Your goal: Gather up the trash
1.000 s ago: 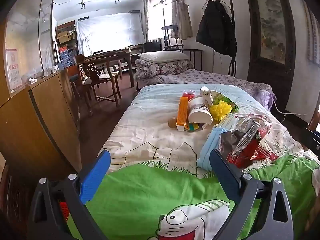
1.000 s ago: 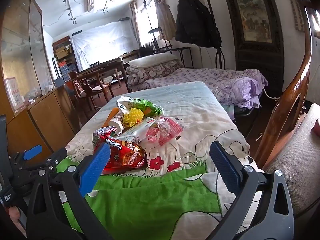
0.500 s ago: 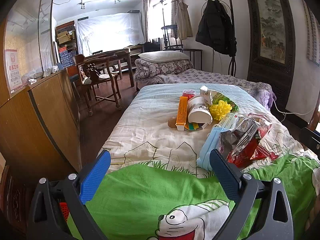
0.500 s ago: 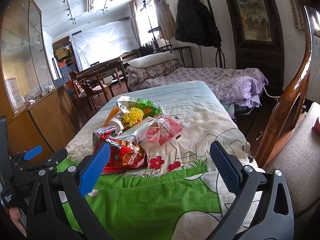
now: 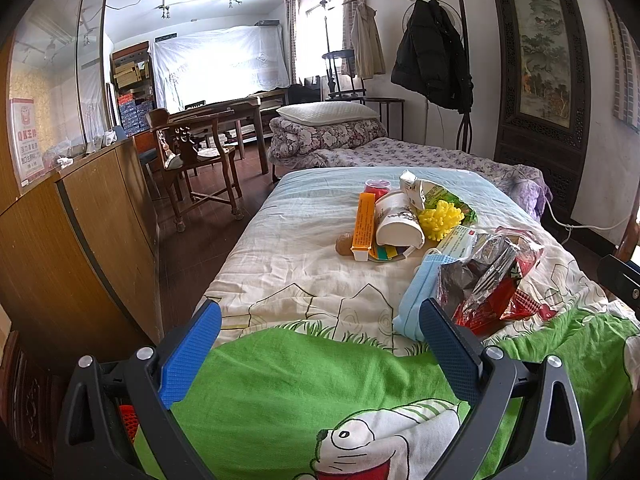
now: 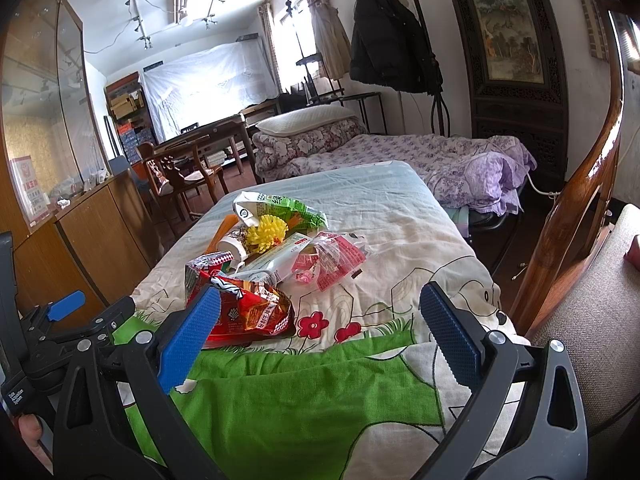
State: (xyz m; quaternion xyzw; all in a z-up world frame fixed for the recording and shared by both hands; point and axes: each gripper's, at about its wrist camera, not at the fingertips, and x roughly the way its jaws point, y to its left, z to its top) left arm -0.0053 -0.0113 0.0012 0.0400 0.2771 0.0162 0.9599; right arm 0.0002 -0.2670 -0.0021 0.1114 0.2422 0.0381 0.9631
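Both the left claw (image 5: 320, 334) and right claw (image 6: 320, 320) gape apart, empty, above the bed (image 5: 288, 280) near the wrappers (image 6: 248, 308).

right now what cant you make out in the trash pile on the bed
- Paper cup: the left wrist view shows its base; its mouth faces away.
- Face mask: in the left wrist view its near end is behind the left claw; the right wrist view doesn't show it.
- Red snack bag: the right claw covers its near corner.
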